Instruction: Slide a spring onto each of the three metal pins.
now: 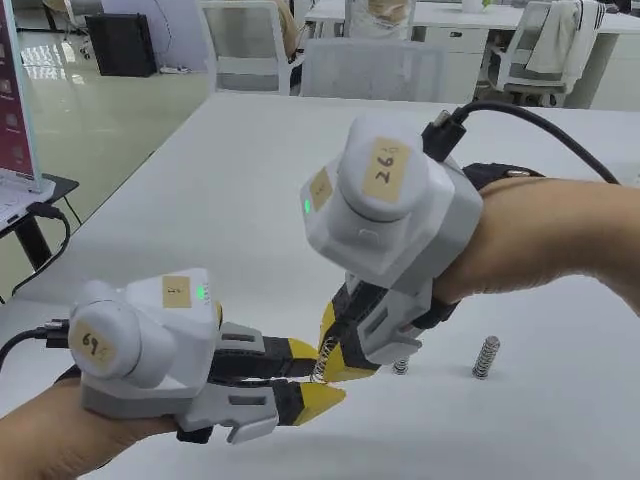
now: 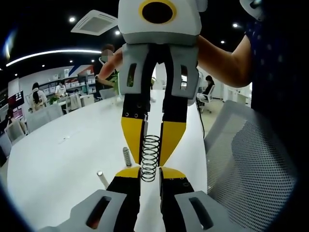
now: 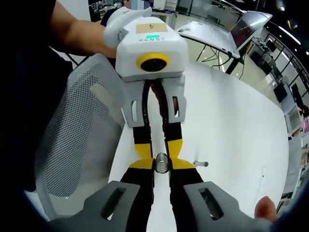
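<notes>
Both nearly closed: left tool (image 2: 149, 173), right tool (image 3: 162, 166) pinch one spring (image 2: 150, 157).

I'm looking at a white worktop (image 1: 250, 170) with a grey mesh chair (image 3: 77, 135) beside it. An open laptop (image 1: 12, 130) sits on a small black side table (image 1: 45, 190) to the left. Office chairs (image 1: 245, 45) stand past the far edge.

Yellow-tipped black jaws, silver spring (image 2: 150, 157)

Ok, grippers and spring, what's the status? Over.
Left gripper and right gripper both shut on one spring. One loaded pin, one bare pin waiting. Nothing blocking.
</notes>
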Motion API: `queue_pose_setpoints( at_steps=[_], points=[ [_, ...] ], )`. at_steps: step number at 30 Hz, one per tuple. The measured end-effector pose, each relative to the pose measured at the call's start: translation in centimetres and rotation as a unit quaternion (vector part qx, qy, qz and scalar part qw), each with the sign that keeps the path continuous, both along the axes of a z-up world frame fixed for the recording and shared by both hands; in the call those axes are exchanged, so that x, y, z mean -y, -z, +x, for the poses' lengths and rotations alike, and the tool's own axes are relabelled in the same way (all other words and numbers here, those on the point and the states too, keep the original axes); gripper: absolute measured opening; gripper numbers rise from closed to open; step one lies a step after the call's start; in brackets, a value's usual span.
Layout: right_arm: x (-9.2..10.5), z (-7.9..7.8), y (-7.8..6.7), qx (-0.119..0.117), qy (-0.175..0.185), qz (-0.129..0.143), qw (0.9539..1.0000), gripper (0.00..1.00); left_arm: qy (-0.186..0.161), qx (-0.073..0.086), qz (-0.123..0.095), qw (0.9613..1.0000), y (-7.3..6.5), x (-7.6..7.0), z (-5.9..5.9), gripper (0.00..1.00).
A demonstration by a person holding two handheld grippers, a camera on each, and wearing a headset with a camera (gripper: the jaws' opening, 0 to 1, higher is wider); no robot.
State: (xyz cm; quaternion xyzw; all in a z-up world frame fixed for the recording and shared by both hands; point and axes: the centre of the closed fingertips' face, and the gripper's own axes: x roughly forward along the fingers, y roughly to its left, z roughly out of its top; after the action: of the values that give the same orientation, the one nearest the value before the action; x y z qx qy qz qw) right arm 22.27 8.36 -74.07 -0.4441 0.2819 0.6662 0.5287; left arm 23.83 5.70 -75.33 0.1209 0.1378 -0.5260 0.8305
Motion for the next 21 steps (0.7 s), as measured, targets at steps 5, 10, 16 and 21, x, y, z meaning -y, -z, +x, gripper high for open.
queue_pose_setpoints(
  at_steps=[5,10,16,21],
  points=[
    [0.1,0.1,0.2,0.000,0.002,-0.004,1.0000,0.08,-0.004,-0.005,-0.002,1.0000,0.1,-0.2,0.1,0.10],
    [0.2,0.2,0.3,0.000,0.003,-0.006,1.0000,0.08,-0.011,-0.010,-0.002,0.9999,0.4,-0.6,0.1,0.14],
    [0.3,0.4,0.4,-0.001,0.005,-0.009,0.9999,0.08,-0.023,-0.018,-0.004,0.9996,0.8,-1.2,0.2,0.17],
    [0.5,0.6,0.6,0.001,0.007,-0.013,0.9999,0.08,-0.033,-0.021,-0.004,0.9992,1.0,-1.8,0.2,0.21]
  ],
)
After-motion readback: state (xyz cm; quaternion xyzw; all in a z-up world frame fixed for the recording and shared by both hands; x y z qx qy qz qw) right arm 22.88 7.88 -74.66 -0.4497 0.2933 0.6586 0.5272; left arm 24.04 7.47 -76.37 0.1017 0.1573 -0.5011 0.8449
